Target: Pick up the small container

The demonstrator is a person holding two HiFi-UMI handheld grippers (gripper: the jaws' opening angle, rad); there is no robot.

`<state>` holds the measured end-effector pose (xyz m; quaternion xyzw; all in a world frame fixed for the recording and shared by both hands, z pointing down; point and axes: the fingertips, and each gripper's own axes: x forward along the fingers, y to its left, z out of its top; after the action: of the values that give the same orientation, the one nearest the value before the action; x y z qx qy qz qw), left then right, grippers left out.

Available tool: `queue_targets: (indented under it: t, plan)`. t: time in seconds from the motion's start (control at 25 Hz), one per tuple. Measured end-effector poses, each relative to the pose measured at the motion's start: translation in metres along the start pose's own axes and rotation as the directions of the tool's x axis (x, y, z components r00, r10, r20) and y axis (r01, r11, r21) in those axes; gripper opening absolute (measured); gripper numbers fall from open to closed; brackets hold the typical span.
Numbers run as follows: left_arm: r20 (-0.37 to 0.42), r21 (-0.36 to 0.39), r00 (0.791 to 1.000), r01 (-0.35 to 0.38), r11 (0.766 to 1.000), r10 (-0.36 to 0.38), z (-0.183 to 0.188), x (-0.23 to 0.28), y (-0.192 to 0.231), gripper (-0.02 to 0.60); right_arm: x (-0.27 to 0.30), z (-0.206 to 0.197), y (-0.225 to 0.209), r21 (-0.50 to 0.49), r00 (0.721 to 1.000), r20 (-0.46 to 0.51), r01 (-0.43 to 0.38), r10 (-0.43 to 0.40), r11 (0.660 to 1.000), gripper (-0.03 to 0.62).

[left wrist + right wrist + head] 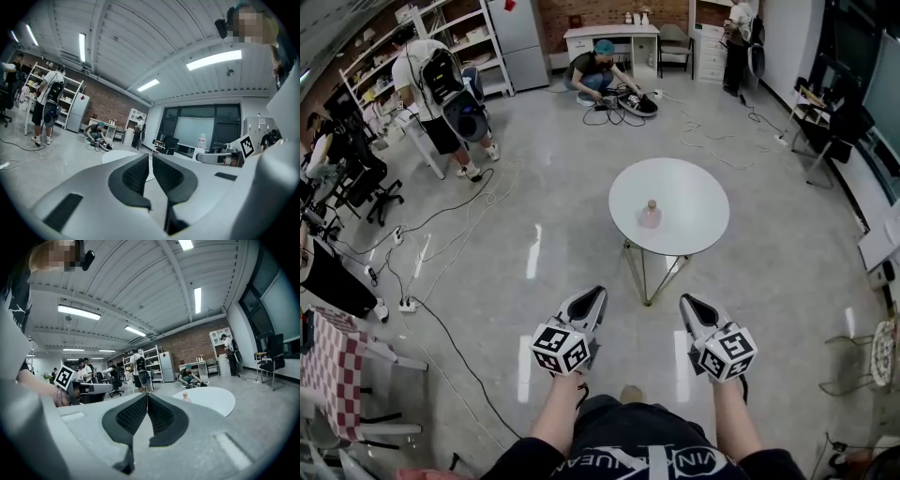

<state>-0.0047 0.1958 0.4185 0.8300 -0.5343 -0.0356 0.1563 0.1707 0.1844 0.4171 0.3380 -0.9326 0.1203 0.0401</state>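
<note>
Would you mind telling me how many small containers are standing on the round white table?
1. The small container stands upright near the middle of the round white table; the whole tabletop shows, so none should be hidden.

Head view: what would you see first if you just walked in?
A round white table stands alone mid-floor, with a small pinkish container on it. Nearer, the left gripper and right gripper point toward it, both with jaws together and empty.
</note>
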Motion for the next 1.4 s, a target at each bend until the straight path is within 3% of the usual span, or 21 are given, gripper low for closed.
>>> queue_targets:
  t: [0.44,0.72,0.96,1.4]
  plan:
    - [-0.022,0.015,0.999,0.031,0.999,-0.031,-0.003,0.033,-0.005,0.022,0.006,-0.002,-0.033,0.022,1.000,-0.019,0.016,-0.015,1.000,0.006]
    - [-0.035,-0.016,0.999,0.019,1.000,-0.019,-0.008,0.053,0.035,0.023,0.045,-0.006,-0.046,0.035,0.999,-0.042,0.017,-0.015,0.999,0.006]
    - [-0.033,-0.003,0.997,0.069,0.998,-0.069,0.008,0.095,0.058,0.021,0.082,0.000,-0.064,0.032,0.998,-0.063,0.024,-0.022,0.999,0.006]
    - [-0.103,-0.044,0.989,0.105,0.994,-0.109,0.000,0.162,0.114,0.023,0.150,-0.007,-0.114,0.077,0.991,-0.112,0.083,-0.074,0.994,0.006]
